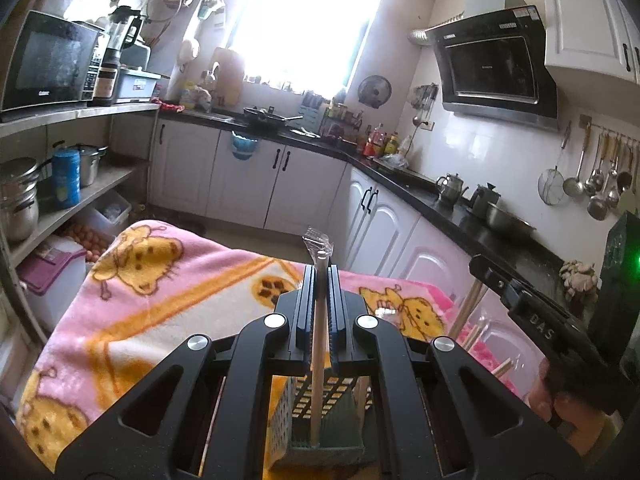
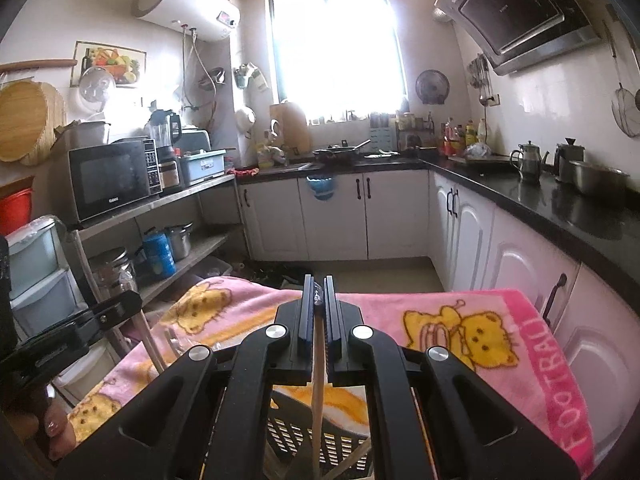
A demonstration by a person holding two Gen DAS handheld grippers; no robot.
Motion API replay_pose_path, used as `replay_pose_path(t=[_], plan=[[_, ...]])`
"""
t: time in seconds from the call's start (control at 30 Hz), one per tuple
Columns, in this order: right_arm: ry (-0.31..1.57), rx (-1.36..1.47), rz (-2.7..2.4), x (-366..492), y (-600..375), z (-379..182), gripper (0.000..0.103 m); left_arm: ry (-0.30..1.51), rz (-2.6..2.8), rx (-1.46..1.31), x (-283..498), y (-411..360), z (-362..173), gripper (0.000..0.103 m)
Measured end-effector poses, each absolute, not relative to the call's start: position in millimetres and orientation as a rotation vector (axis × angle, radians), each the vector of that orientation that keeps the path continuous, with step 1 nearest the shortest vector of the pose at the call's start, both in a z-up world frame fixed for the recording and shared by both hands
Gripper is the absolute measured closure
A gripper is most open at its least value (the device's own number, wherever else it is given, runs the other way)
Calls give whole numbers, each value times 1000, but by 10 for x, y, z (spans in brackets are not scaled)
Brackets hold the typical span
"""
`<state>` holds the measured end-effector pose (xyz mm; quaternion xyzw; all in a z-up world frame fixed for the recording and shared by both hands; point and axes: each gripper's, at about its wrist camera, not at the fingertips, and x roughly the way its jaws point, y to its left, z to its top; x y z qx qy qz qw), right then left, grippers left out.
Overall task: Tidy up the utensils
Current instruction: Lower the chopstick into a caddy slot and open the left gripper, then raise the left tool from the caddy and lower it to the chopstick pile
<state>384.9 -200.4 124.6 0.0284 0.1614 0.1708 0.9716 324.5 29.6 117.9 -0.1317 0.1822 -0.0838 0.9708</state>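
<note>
In the left wrist view my left gripper (image 1: pixel 321 270) is shut on a wooden chopstick (image 1: pixel 318 360). A crumpled clear wrapper (image 1: pixel 318 240) sticks out above the fingertips. The stick's lower end reaches down into a perforated utensil basket (image 1: pixel 340 396) just beneath the jaws. My right gripper (image 2: pixel 317 280) is shut on another wooden chopstick (image 2: pixel 318 384), which slants down into the same basket (image 2: pixel 340 440). Each gripper appears in the other's view: the right gripper (image 1: pixel 516 296) at the right, the left gripper (image 2: pixel 104 312) at the left, each with its stick hanging below.
A pink blanket (image 1: pixel 168 300) with yellow cats covers the table under the basket. Black countertop (image 2: pixel 560 208) and white cabinets run along the right and back. Shelves (image 1: pixel 80 184) with a microwave and pots stand at the left. A hand (image 2: pixel 56 428) holds the left gripper.
</note>
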Motion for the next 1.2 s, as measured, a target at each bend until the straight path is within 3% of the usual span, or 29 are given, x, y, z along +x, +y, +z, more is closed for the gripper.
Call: replay_pose_path(t=[0.67, 0.8, 0.93, 1.1, 1.2], plan=[[403, 82, 301, 3800, -2157, 910, 96, 433, -185, -275, 3175, 306, 846, 101], [415, 77, 298, 3757, -2193, 896, 83, 449, -193, -271, 3128, 313, 842, 90], [422, 67, 300, 3727, -2215, 917, 80, 470, -198, -261, 3057, 308, 833, 83], [439, 67, 313, 3656, -2251, 908, 64, 475, -201, -260, 2947, 338, 848, 70], [450, 66, 317, 3594, -2277, 897, 62, 486, -206, -269, 2911, 354, 835, 65]])
